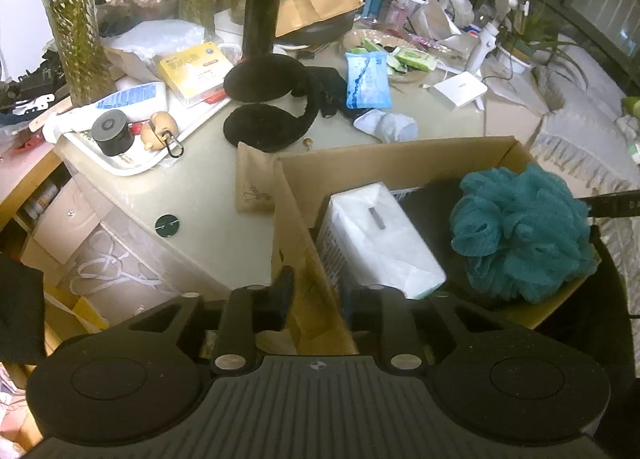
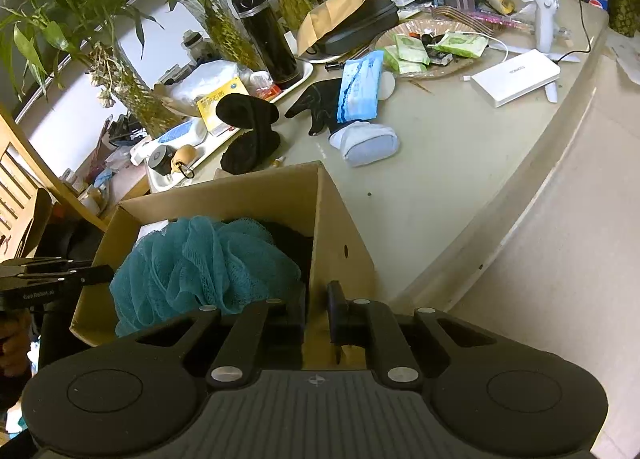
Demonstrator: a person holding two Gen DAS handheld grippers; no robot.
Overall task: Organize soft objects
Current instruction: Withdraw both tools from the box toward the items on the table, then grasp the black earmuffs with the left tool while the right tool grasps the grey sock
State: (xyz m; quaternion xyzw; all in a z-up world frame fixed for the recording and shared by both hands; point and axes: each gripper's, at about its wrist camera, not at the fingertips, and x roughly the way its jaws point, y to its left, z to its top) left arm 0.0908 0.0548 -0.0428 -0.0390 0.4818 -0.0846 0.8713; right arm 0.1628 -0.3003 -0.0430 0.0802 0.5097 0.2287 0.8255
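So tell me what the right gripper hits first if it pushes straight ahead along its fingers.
Most likely the cardboard box: the right gripper straddles the box's side wall, one finger inside near the teal bath pouf, one outside. Depth is hard to judge here.

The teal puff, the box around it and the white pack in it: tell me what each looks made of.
Teal puff: gathered synthetic mesh netting, matte; open weave shows at its ruffled edges. Box: plain brown corrugated cardboard, matte, with creased flaps and raw cut edges. White pack: probably soft tissue in thin plastic film, going by the faint sheen and wrinkles.
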